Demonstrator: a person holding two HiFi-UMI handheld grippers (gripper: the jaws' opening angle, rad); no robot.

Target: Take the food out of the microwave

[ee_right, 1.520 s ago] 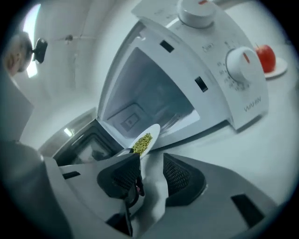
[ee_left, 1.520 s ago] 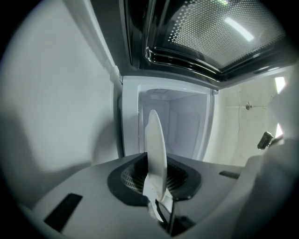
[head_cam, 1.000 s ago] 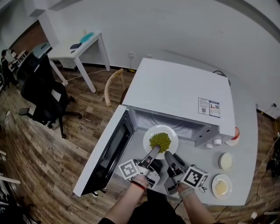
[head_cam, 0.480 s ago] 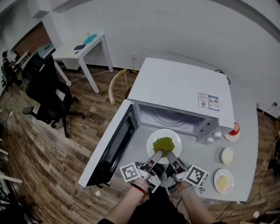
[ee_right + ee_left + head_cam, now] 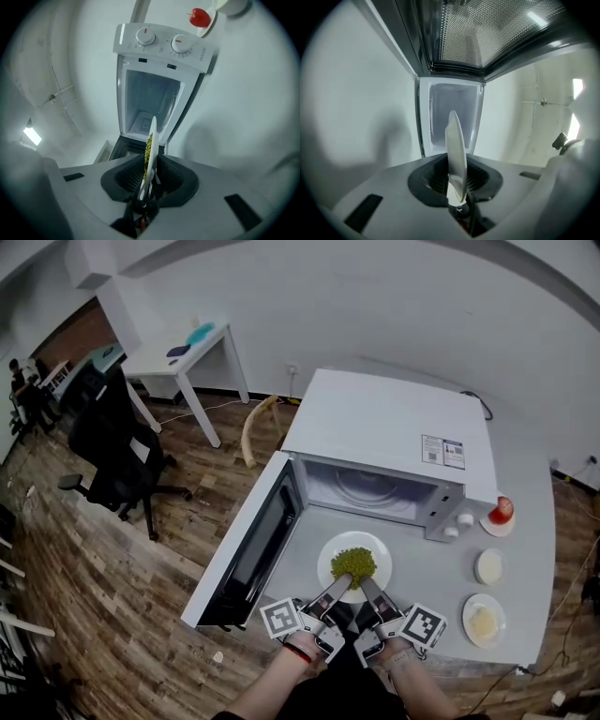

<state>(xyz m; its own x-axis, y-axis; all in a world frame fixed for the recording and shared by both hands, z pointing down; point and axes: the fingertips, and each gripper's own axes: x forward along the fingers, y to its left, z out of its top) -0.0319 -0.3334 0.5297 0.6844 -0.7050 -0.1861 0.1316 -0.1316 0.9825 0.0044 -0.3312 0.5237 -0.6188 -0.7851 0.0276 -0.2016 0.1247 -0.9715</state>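
I see the white microwave (image 5: 389, 442) with its door (image 5: 246, 554) swung wide. The plate of green food (image 5: 354, 563) sits outside the cavity, its near rim between my two grippers. It is low over the grey counter (image 5: 525, 549). A wood floor (image 5: 94, 596) and a black chair (image 5: 117, 442) lie to the left. My left gripper (image 5: 337, 585) and right gripper (image 5: 367, 587) each clamp the plate's rim, jaws partly closed on it.

No legible text. Sticker (image 5: 443, 452) on microwave (image 5: 375, 423) top: print too small. Control-panel lettering (image 5: 202, 53): blurred.
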